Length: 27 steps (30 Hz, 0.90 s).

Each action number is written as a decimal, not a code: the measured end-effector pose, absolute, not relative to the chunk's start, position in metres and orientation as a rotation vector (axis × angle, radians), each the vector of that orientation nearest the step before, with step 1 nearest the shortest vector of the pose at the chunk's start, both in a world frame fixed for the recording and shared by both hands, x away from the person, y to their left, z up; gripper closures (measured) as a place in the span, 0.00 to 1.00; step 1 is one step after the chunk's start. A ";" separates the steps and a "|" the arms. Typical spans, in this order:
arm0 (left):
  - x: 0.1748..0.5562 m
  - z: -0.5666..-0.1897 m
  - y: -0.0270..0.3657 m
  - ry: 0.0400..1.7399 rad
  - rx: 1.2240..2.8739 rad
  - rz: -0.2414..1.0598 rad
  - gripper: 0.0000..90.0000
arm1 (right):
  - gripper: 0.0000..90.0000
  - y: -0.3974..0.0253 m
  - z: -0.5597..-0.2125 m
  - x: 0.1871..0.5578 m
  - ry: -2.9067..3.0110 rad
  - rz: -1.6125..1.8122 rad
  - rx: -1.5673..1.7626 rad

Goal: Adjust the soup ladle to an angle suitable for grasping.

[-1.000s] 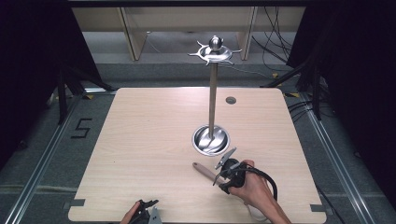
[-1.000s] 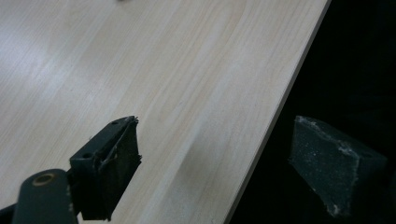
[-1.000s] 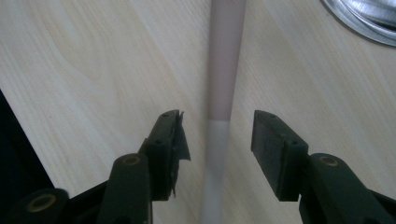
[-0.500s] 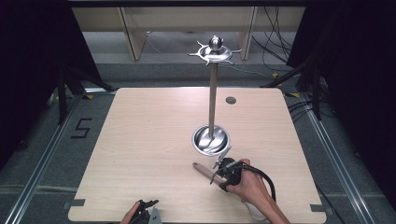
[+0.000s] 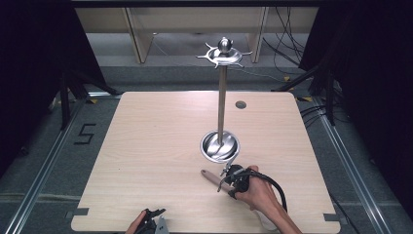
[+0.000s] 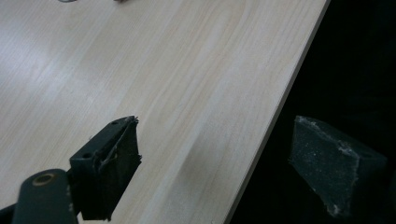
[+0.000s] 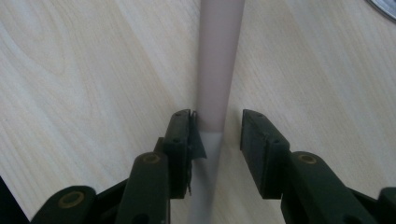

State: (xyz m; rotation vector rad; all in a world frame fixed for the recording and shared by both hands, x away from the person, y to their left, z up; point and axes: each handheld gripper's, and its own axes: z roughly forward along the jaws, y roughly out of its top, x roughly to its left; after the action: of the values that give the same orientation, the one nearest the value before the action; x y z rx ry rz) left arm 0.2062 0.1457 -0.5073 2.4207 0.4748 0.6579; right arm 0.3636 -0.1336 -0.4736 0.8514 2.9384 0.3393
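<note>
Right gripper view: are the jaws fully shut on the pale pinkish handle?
No: the right gripper straddles the pale pinkish handle, its left jaw touching it while a gap remains at the other jaw.

1. The handle (image 7: pixel 215 84) runs off the top and bottom of the right gripper view, so neither end shows there.
2. In the high view the right gripper (image 5: pixel 228 181) covers part of the handle (image 5: pixel 209 176).
3. The left gripper (image 5: pixel 152 220) is cut by the bottom edge.

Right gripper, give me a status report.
Right gripper open, jaws astride the pinkish handle, one touching. Handle flat on table. Left gripper open, idle. Nothing blocking.
</note>
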 end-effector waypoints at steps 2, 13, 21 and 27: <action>0.206 -0.507 0.146 0.475 2.422 0.657 0.17 | 0.73 -0.133 -0.474 0.364 2.948 0.340 0.834; 0.206 -0.508 0.145 0.477 2.422 0.659 0.17 | 0.81 -0.130 -0.477 0.365 2.976 0.296 0.817; 0.206 -0.507 0.146 0.477 2.416 0.657 0.17 | 0.83 -0.132 -0.476 0.364 2.977 0.314 0.826; 0.207 -0.508 0.146 0.480 2.418 0.665 0.17 | 0.84 -0.134 -0.474 0.361 2.965 0.391 0.834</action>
State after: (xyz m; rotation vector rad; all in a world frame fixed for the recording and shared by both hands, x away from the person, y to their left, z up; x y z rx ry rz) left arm 0.2068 0.1457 -0.5080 2.4180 0.4803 0.6645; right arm 0.3606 -0.1336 -0.4739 0.8337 2.9647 0.3913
